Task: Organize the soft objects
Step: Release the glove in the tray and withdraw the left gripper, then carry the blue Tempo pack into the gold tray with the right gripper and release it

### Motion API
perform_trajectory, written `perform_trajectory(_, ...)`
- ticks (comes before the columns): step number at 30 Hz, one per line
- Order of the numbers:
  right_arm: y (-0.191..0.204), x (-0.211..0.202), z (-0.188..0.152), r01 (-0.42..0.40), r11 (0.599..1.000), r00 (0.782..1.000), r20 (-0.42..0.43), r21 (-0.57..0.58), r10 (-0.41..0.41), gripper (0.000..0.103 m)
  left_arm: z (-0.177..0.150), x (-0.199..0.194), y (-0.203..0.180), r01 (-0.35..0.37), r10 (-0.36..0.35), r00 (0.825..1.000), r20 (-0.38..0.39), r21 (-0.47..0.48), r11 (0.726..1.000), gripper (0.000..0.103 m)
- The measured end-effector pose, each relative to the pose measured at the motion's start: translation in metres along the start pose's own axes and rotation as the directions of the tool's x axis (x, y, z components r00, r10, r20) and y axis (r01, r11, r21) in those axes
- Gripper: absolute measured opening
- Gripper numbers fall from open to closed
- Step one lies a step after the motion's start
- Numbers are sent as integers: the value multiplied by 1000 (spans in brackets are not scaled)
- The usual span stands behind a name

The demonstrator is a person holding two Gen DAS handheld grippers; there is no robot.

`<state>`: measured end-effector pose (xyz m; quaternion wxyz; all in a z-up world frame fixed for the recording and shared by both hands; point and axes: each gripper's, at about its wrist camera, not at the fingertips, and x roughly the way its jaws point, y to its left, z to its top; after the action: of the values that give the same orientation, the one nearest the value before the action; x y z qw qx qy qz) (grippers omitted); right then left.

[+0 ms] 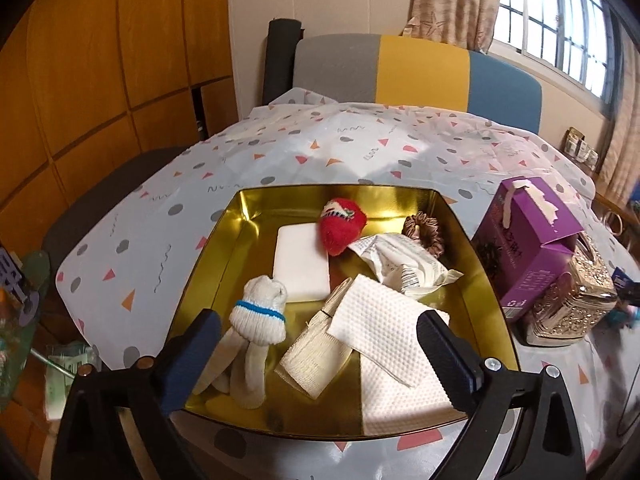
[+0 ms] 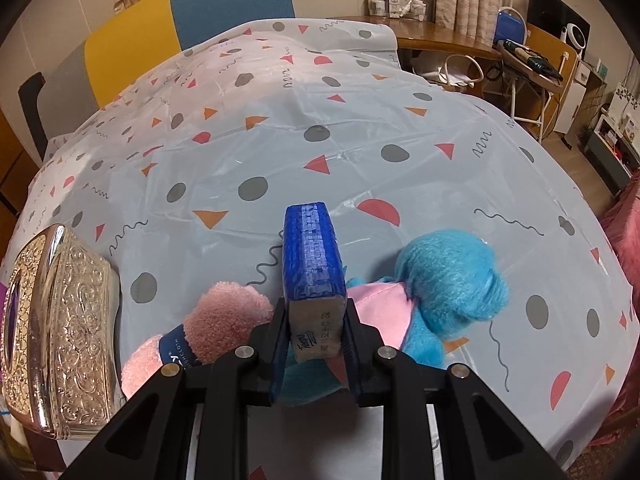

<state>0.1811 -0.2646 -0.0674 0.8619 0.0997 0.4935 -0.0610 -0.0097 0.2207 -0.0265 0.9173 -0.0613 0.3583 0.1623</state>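
Right claw (image 2: 314,344) grips blue tissue pack (image 2: 312,256) (left claw (image 1: 320,344) wide)

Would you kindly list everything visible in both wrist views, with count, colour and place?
tin: one, gold, on the tablecloth
white block: one, white, in tin
knitted ball: one, red, in tin
scrunchie: one, brown, tin's far right
wrapped packet: one, white, in tin
paper towel: one, white, in tin
bandage roll: one, cream, in tin
gloves: one bundle, white with blue band, tin's left
carton: one, purple, right of tin
ornate box: one, silver, beside carton
pink cloth: one, on tablecloth
plush toy: one, blue
tissue pack: one, blue, in right tool
left tool: open
right tool: shut on pack
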Motion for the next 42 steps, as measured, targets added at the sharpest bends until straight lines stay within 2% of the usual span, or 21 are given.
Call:
perform_trajectory(7, 12, -9, 7, -28, 999, 999, 30, -16, 29, 23, 0, -7, 0, 21, -21, 1000, 9, 17, 1000, 100)
perform_trajectory(12, 46, -31, 31, -87, 995, 993, 81, -41, 90, 23, -2, -7, 3, 36, -36, 999, 1, 8, 999, 100)
perform_trajectory(15, 79, -51, 43, -144, 986, 981, 117, -89, 154, 23, -3, -6, 5, 44, -44, 999, -6, 3, 999, 100)
perform_trajectory(20, 133, -84, 52, -249, 953, 949, 152, -171, 275, 23, -5, -6, 8, 47, -47, 999, -9, -1, 999, 100)
perform_trajectory(26, 198, -116, 50, -356, 895, 901, 157, -270, 405, 23, -7, -6, 14, 42, -42, 999, -7, -15, 999, 100)
perform_trajectory(32, 259, -149, 30, -435, 814, 846, 136, -385, 516, 23, -9, -6, 20, 34, -34, 999, -7, -28, 999, 100)
perform_trajectory(38, 305, -155, 1, -524, 722, 798, 34, -452, 601, 23, -11, -7, 27, 26, -27, 1000, -7, -41, 999, 100)
perform_trajectory(42, 328, -146, -24, -562, 676, 784, -48, -476, 618, 23, -12, -6, 32, 20, -20, 1000, -9, -52, 998, 100)
